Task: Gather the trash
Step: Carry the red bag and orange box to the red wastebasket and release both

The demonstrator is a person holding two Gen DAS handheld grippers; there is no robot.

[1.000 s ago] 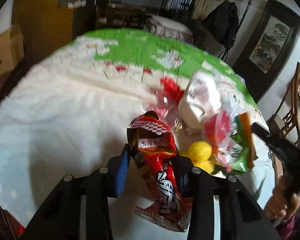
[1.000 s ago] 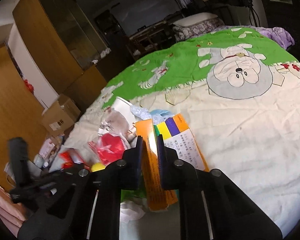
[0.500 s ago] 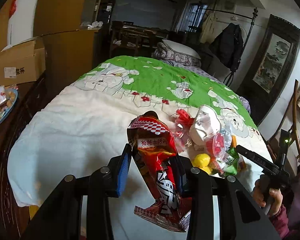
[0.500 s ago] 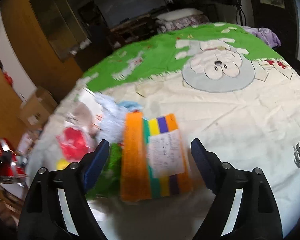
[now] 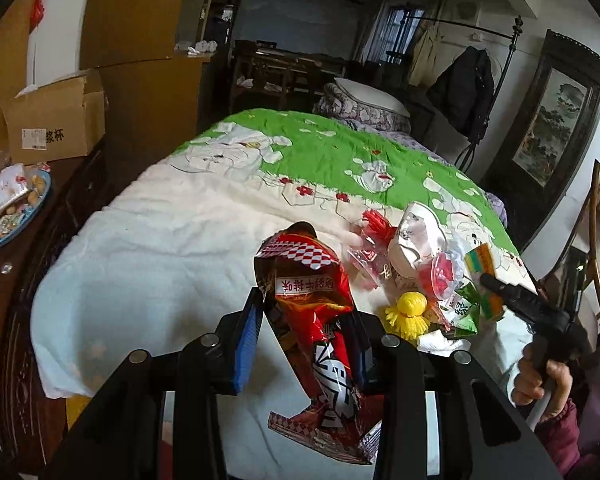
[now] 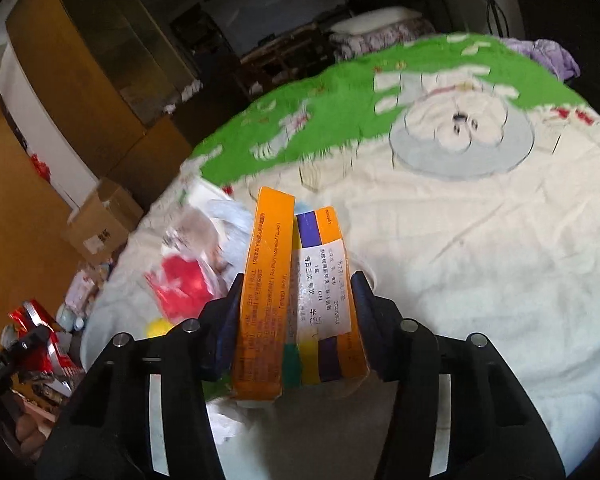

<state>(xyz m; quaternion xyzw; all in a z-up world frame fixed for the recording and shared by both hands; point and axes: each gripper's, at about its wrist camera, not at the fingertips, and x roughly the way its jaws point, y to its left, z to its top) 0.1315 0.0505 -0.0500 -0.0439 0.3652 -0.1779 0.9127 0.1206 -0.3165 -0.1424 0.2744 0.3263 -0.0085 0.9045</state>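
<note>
right wrist view: orange box (image 6: 300, 300) lies lengthwise along right gripper (image 6: 298, 320).

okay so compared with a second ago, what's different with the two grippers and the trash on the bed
The right gripper let go of the orange box, spread wide, and has just been closing on it across its broad side; the pads now touch it. The left gripper rose clear of the bed, still clamping the red snack bag. The trash pile stayed put.

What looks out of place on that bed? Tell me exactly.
Trash is heaped on the quilt near its right edge: a yellow pom-pom, red plastic wrappers, a green snack packet and crumpled tissue. Litter does not belong on bedding.
</note>
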